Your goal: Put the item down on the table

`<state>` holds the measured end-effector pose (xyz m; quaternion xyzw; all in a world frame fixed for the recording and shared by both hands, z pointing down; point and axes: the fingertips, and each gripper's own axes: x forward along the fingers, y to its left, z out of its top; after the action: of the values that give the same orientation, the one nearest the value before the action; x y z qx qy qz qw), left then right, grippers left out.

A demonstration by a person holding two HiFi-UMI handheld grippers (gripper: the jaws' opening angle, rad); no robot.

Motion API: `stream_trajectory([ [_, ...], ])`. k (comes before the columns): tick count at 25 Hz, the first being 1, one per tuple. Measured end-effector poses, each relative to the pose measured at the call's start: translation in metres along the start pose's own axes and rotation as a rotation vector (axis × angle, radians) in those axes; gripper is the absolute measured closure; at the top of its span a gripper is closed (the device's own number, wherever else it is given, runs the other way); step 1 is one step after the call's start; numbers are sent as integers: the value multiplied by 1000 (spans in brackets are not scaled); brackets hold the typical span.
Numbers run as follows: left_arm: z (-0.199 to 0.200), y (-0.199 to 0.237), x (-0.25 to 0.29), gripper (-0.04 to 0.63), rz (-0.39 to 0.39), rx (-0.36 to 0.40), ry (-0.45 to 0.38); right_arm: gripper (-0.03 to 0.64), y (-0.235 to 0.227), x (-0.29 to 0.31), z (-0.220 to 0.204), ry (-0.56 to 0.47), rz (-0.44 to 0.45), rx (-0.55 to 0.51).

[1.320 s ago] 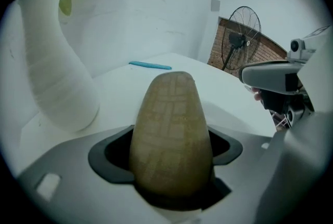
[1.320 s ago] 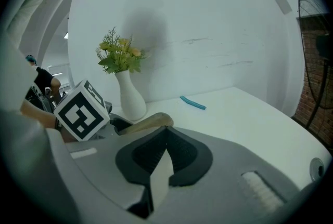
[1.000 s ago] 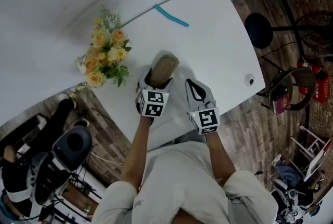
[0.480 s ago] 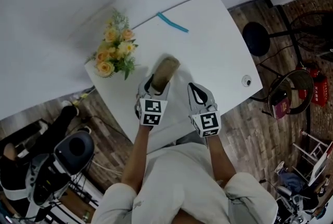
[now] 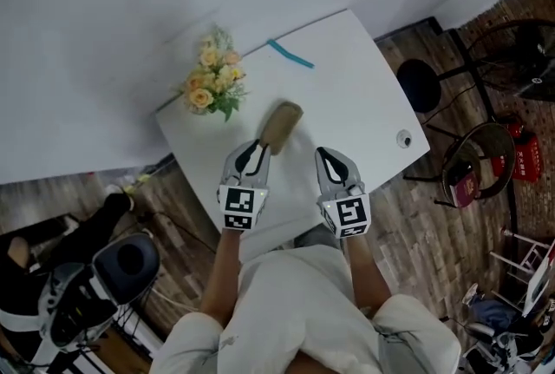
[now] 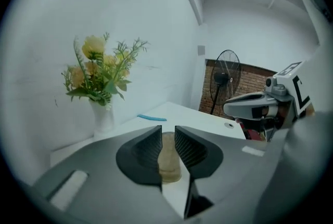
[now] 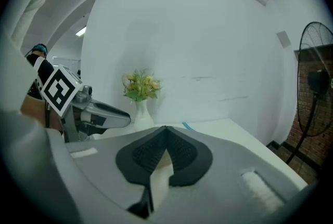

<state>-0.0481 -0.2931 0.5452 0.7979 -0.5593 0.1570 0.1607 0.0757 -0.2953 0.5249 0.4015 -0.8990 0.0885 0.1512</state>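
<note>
A tan cup-like item (image 5: 282,125) stands on the white table (image 5: 364,77), on its own. My left gripper (image 5: 254,152) sits just short of it, toward the person, not touching. In the left gripper view the item (image 6: 169,166) shows through the narrow gap of the left gripper (image 6: 167,132), beyond the tips; the jaws are closing with nothing between the pads. My right gripper (image 5: 328,160) rests over the table's near edge to the item's right. Its jaws meet at the tips in the right gripper view (image 7: 165,129), holding nothing.
A white vase of yellow flowers (image 5: 214,82) stands at the table's far left corner. A blue strip (image 5: 290,54) lies at the far edge, and a small round fitting (image 5: 404,139) sits near the right corner. A black stool (image 5: 420,84) stands off to the right.
The left gripper let go of the item and drew back toward the person; its jaws have narrowed. The item stays on the table. The right gripper has barely moved.
</note>
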Motion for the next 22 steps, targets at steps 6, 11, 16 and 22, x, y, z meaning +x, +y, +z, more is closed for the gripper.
stream_trajectory([
  [6,3,5,-29,583,-14,2,-60,614,12,-12,10,-10,-26,-14],
  [11,-5,-2,-39,583,-29,1,-55,615,15,-23,7,-9,-49,-3],
  [16,-4,-10,-42,583,-33,15,-62,614,12,-31,4,-18,-56,5],
  [22,-10,-17,-38,583,-26,14,-51,614,6,-36,-3,-14,-48,8],
])
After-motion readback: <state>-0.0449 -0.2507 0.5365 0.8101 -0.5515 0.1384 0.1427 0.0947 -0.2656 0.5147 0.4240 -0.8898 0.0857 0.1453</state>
